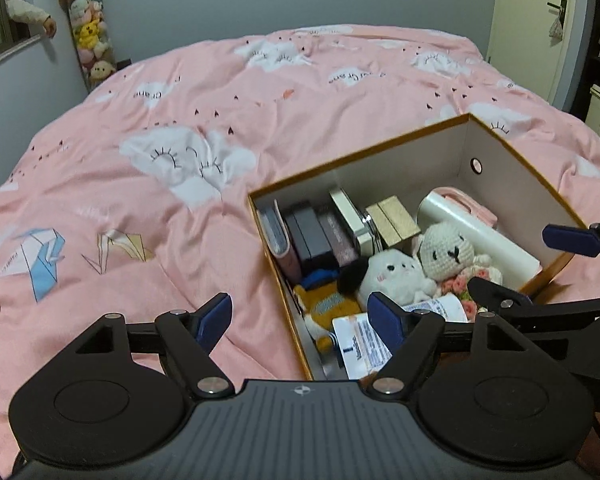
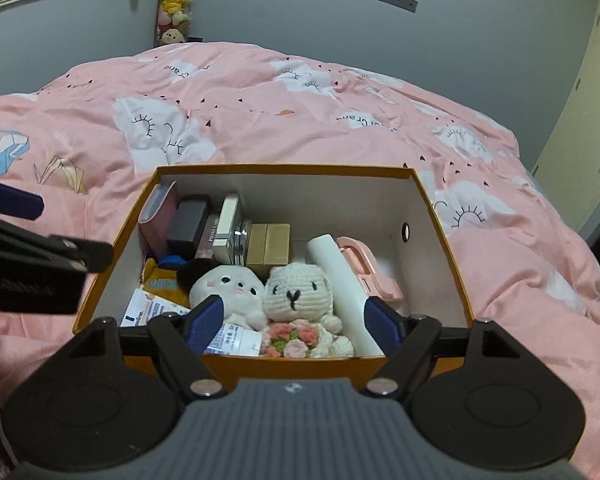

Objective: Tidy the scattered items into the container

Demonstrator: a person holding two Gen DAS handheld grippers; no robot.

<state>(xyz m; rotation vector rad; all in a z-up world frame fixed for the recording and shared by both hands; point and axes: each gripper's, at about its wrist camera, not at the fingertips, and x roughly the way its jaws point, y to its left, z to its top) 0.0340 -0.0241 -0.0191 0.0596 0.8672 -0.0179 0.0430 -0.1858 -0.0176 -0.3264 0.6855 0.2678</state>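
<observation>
The task looks almost finished: the box [image 2: 440,248] on the bed [image 1: 140,200] near its front edge holds the crochet bunny [image 2: 296,292] and other items. The bedcover seems bare. Left gripper [image 1: 300,314] and right gripper [image 2: 296,316] have fingers spread, empty.

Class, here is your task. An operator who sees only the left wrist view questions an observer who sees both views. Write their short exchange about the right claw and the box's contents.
Operator: I see only one blue pad of the right claw. Is it open?
Observer: Yes. Both pads stand apart over the box's near wall and grip nothing.
Operator: What is the pink thing behind the white roll?
Observer: It is a pink handled object, lying between the roll and the box's right wall.
</observation>
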